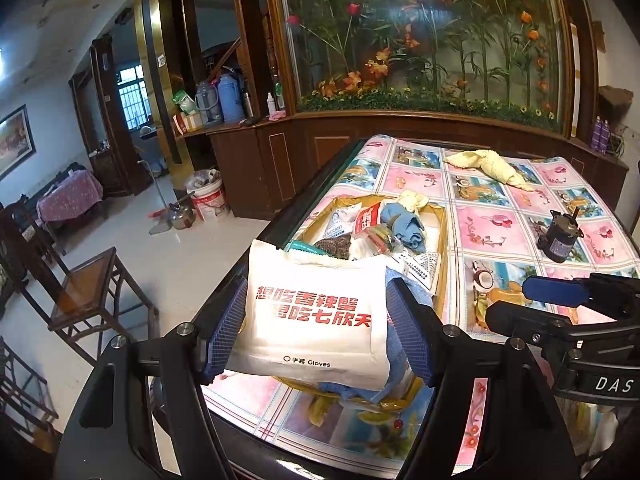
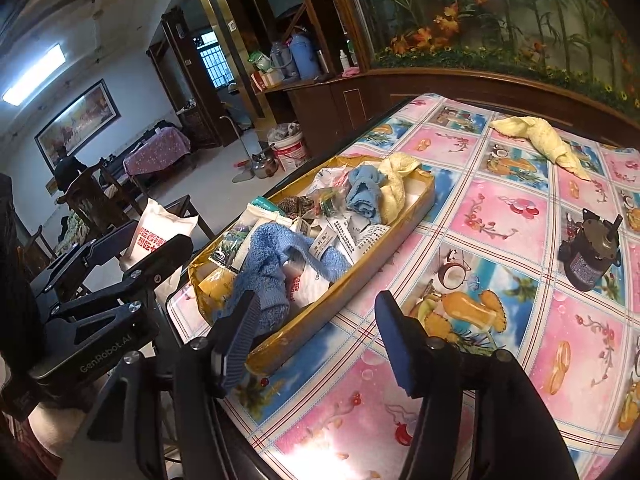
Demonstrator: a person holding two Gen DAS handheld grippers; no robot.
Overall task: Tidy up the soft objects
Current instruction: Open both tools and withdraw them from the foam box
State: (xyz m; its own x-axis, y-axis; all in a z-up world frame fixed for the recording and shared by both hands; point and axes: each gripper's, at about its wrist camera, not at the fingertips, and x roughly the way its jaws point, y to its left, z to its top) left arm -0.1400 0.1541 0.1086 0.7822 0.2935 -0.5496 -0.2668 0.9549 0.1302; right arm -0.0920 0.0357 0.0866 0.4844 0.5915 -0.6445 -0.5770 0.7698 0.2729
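step: left gripper (image 1: pixel 316 316) jaws clamped on white glove packet (image 1: pixel 316 312), lower centre — over gold tray (image 2: pixel 424 196); right gripper (image 2: pixel 316 340) jaws wide, empty | next: lower packet into tray; release

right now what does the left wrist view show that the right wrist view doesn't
Only the left wrist view shows the front of the white gloves packet, red print and "Gloves" label, clamped between the left gripper pads. Only the right wrist view shows the right gripper open and empty near the blue towel draped over the box's near end. Both show the yellow cardboard box of packets, the loose yellow towel and the small black motor.
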